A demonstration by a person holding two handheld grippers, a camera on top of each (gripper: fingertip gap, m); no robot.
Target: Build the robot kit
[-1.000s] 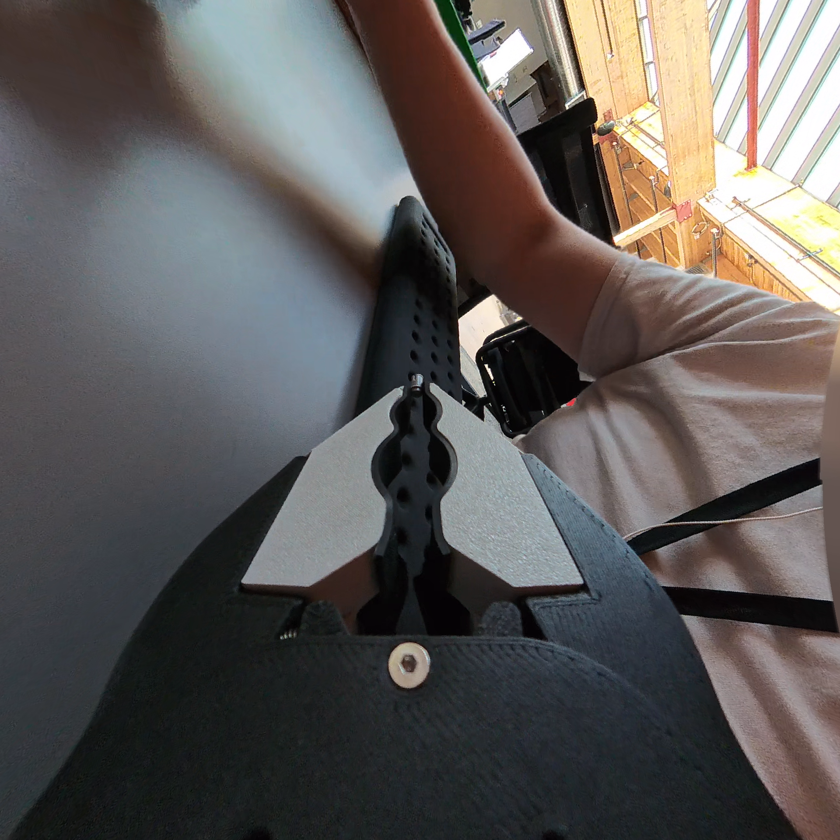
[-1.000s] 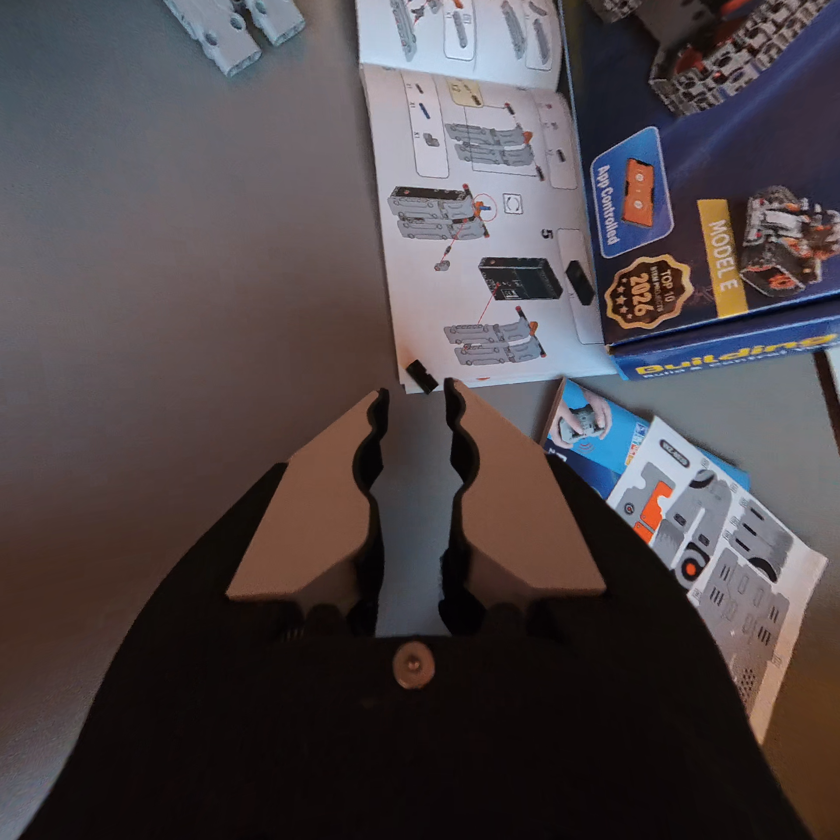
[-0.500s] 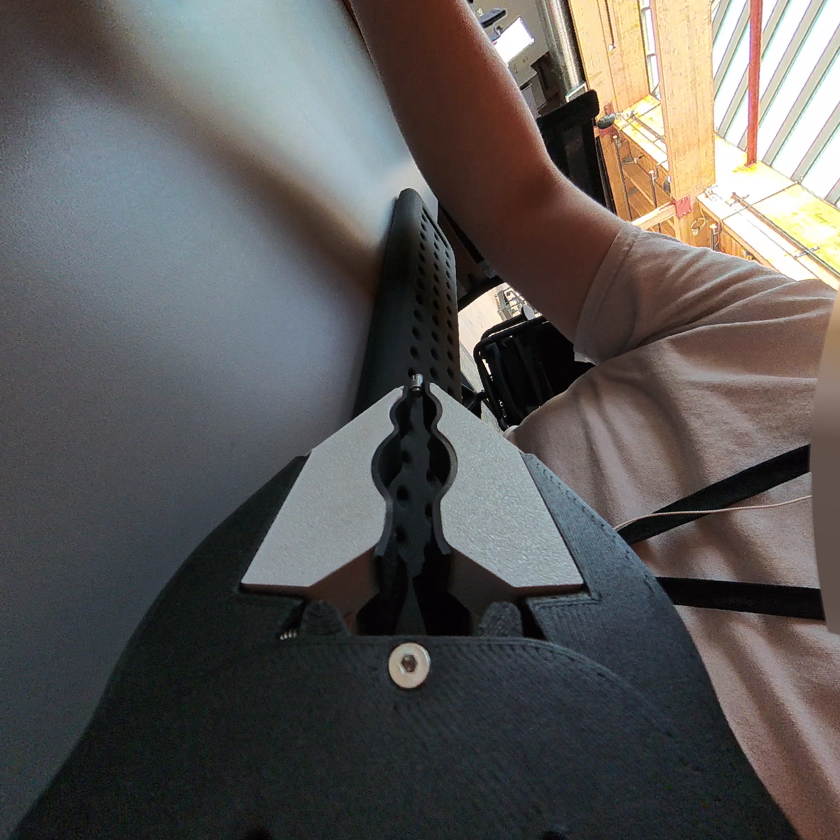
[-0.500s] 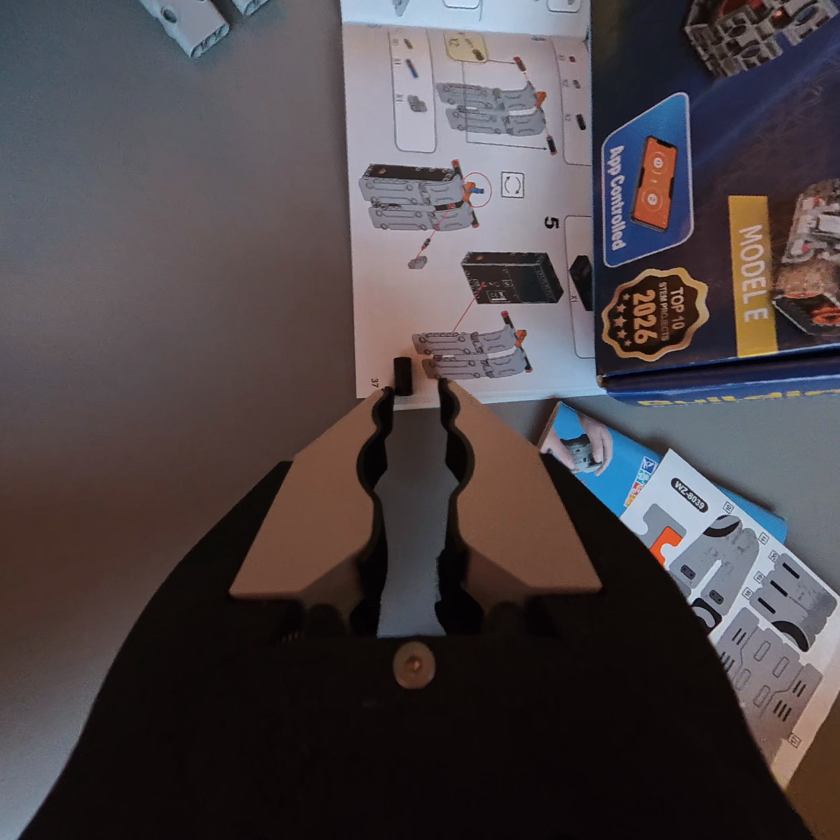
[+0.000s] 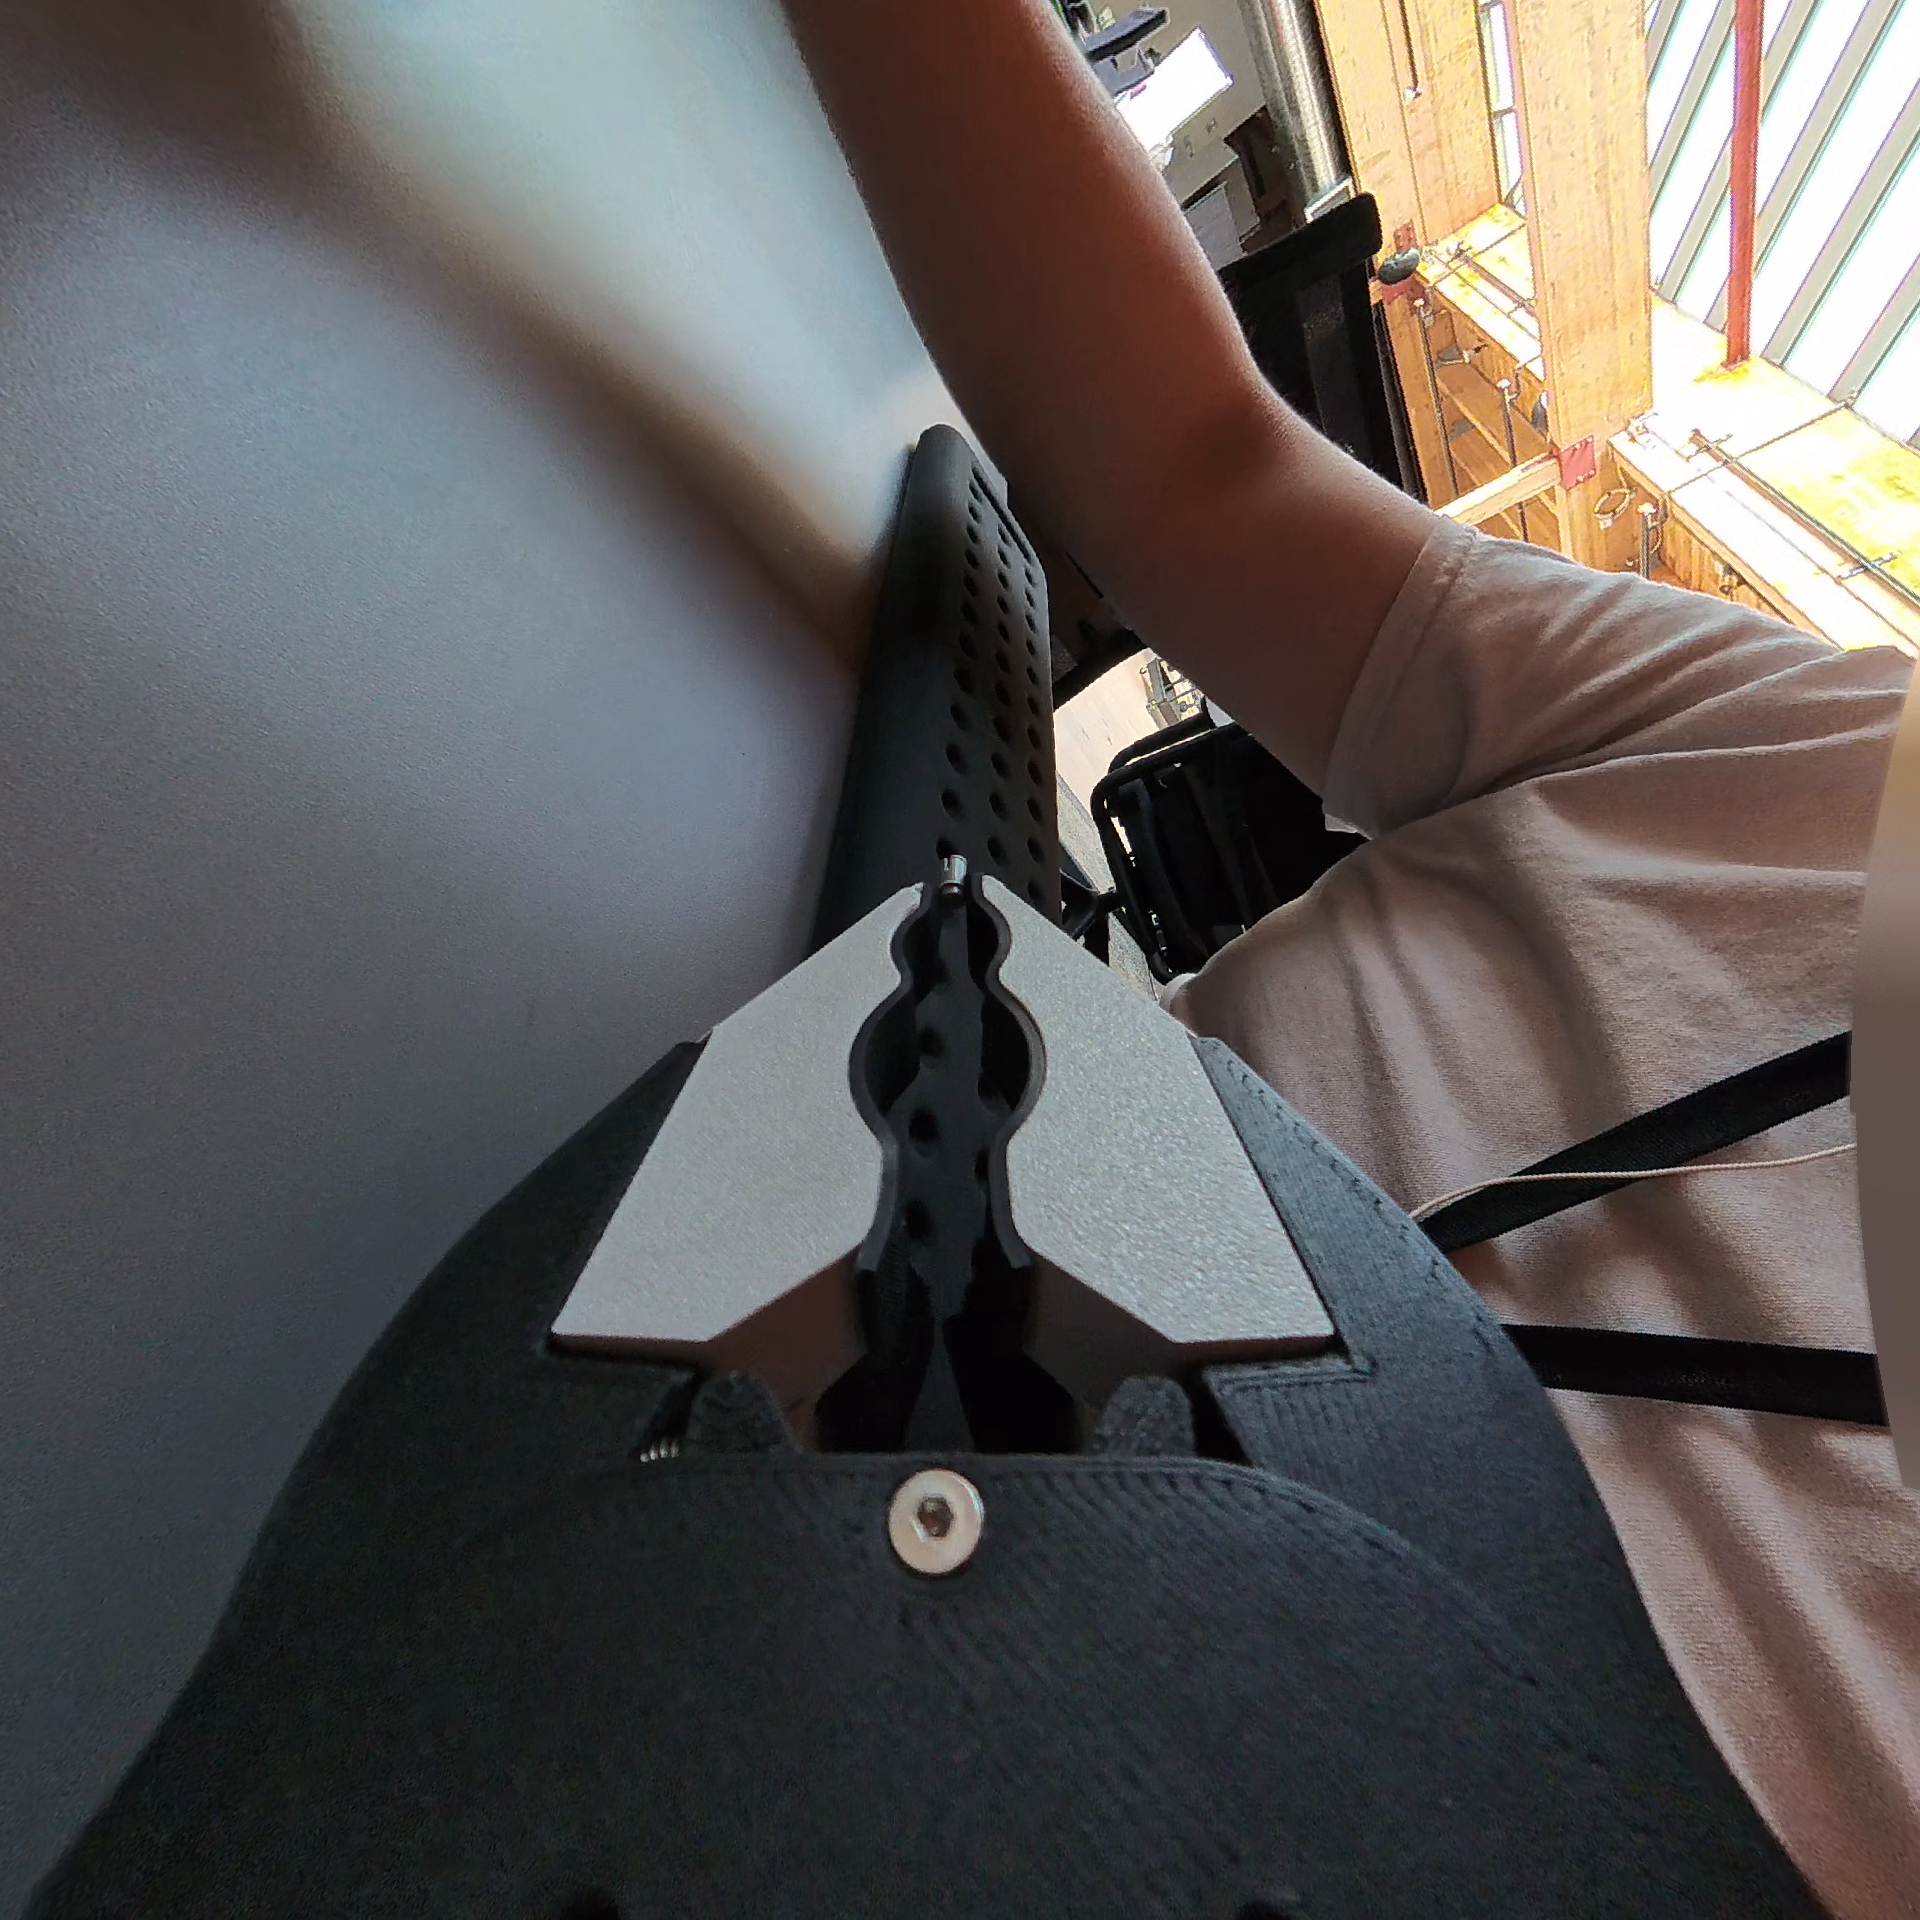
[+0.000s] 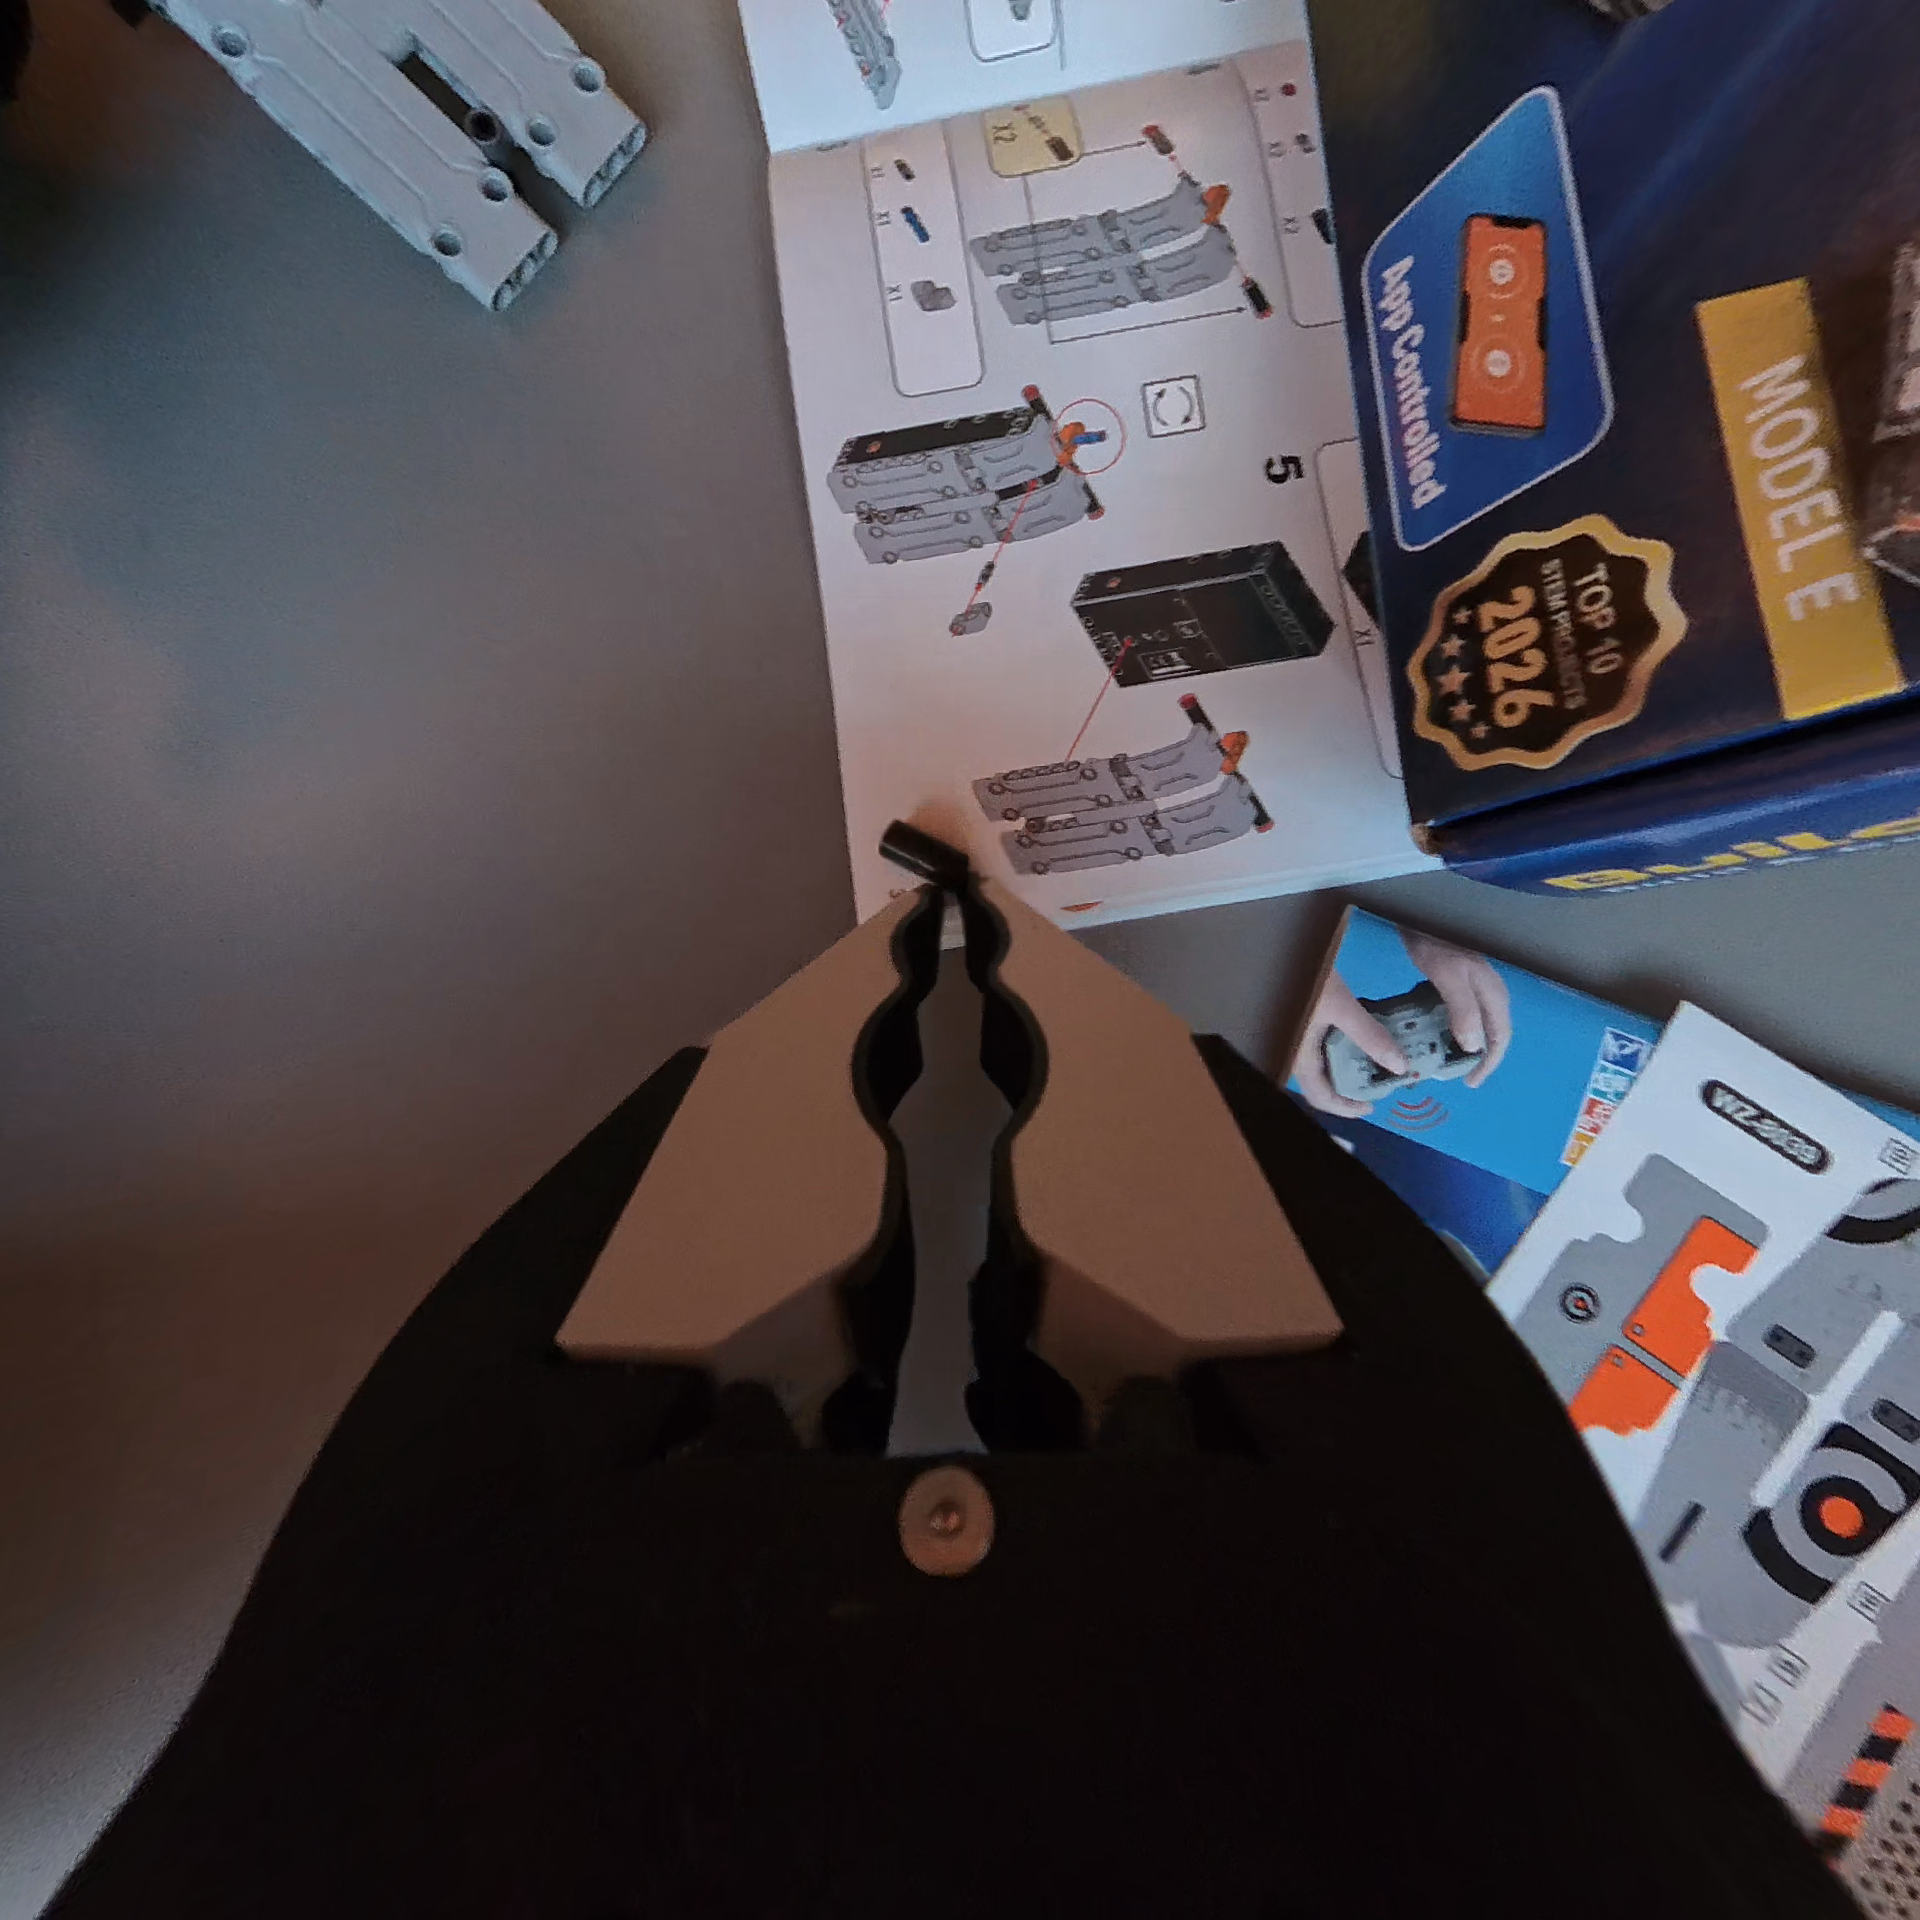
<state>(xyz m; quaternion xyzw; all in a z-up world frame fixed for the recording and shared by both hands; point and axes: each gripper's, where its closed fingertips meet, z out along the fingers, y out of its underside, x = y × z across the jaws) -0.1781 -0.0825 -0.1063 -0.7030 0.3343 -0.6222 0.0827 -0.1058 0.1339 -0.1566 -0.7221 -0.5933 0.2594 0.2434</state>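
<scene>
In the right wrist view my right gripper is shut on a small black peg, which sticks out past the fingertips over the bottom left corner of an open instruction booklet. In the left wrist view my left gripper is shut, with a tiny grey pin pinched at its tips. It is held tilted beside the grey table, in front of a black perforated chair part. A person's bare arm reaches across above it.
A grey beam assembly lies at the top left of the table. A blue product box lies on the booklet's right side. A blue leaflet and a sticker sheet lie at the right. A person's pale shirt fills the left view's right side.
My right gripper has moved forward to the black peg, closed on it and lifted it off the table. The left gripper has stayed shut, with only a slight shift of view.
</scene>
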